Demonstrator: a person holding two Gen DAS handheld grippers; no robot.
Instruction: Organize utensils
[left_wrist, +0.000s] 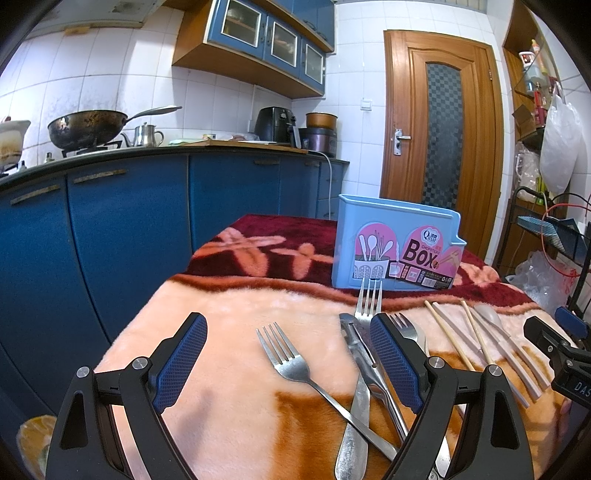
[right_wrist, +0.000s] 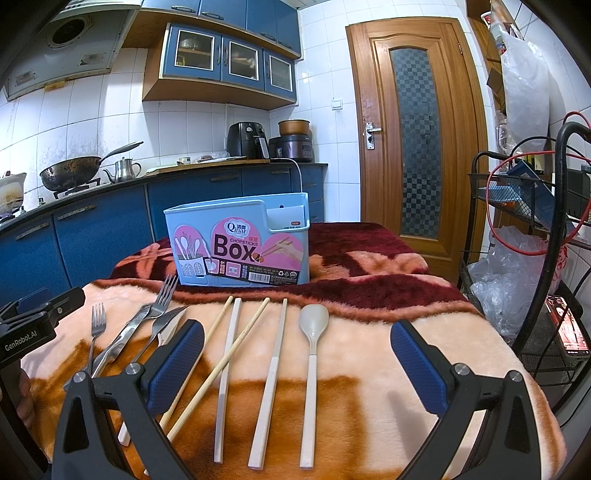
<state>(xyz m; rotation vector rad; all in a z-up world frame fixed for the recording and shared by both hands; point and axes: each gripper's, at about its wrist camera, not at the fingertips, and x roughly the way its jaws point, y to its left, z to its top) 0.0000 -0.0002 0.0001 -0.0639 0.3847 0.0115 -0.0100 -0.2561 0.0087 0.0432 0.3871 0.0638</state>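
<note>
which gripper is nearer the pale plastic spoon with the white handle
Right. The right gripper hangs open with the pale plastic spoon lying between its fingers. The left gripper is open over the metal forks, well off to the spoon's left.

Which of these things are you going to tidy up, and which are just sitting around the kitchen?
For the job:
light blue plastic chopsticks box
steel forks
steel table knife
pale wooden chopsticks
white plastic chopsticks
grey-and-white plastic spoon

Just lying about:
blackened wok
small steel kettle
black air fryer
rice cooker
clear plastic bags
</note>
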